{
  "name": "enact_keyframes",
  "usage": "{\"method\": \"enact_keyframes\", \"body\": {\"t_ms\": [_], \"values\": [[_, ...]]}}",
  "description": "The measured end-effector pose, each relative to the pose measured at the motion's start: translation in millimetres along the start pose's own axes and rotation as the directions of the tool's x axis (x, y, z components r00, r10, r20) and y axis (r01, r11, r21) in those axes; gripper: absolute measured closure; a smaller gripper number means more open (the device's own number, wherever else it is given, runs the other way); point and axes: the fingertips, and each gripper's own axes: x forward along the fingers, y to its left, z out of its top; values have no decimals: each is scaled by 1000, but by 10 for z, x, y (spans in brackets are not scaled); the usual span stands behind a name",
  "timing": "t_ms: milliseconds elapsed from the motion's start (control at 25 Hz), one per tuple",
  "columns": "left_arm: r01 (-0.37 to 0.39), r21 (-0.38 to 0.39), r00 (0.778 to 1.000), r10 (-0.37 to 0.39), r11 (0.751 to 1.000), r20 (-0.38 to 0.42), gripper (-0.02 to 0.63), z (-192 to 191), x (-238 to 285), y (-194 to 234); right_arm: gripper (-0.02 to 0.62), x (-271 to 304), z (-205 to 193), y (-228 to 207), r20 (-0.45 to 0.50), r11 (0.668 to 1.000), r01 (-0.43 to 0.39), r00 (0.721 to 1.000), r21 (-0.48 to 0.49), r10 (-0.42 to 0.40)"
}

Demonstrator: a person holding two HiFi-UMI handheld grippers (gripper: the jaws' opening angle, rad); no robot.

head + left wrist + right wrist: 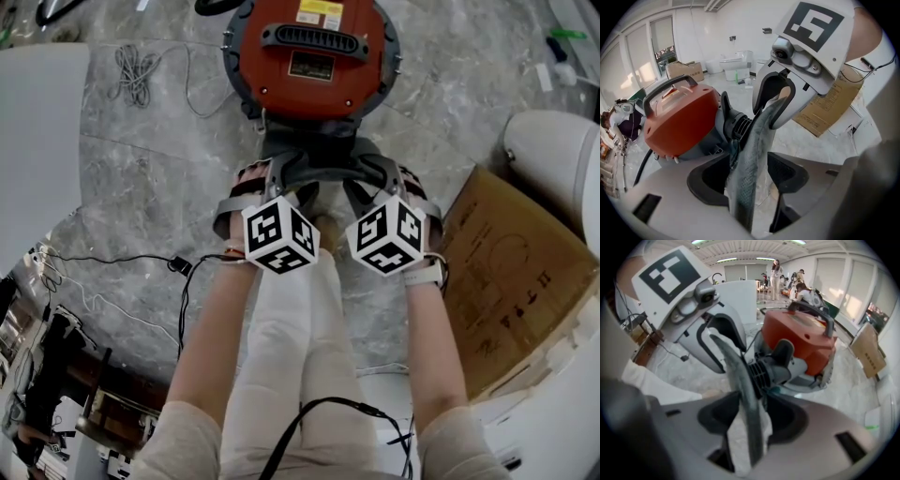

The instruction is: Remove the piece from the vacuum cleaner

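Observation:
A red canister vacuum cleaner [314,56] stands on the marble floor in front of me, its black ribbed inlet [740,126] facing my way. A thin grey mesh-textured piece [752,154] stands edge-on in front of that inlet. It runs through the gap of my left gripper [747,164] and on up into the jaws of my right gripper [776,101]. In the right gripper view the same piece [740,376] passes between the right gripper's [750,416] jaws. Both grippers are open, with a gap on each side of the piece. In the head view they hang side by side just before the vacuum.
A flattened cardboard box [497,281] leans at the right beside a white rounded fixture [553,150]. A coiled cable [136,70] and a black cord [178,267] lie on the floor at the left, by a white panel [37,141]. People [787,280] are far behind the vacuum.

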Motion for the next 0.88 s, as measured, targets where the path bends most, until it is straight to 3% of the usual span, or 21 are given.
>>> {"method": "enact_keyframes", "body": {"t_ms": [440,720,880], "values": [[59,0,997,-59,998,-46,351,-74,211,-20,411,149,-13,44,-20,998,-33,999,-59,32],[51,43,997,-49,998,-57,354,-75,262,-57,445,159,-21,70,-13,994,-18,1000,-106,17],[51,-4,998,-51,999,-33,411,-64,249,-56,451,163,-13,59,-13,992,-6,1000,-124,4]]}}
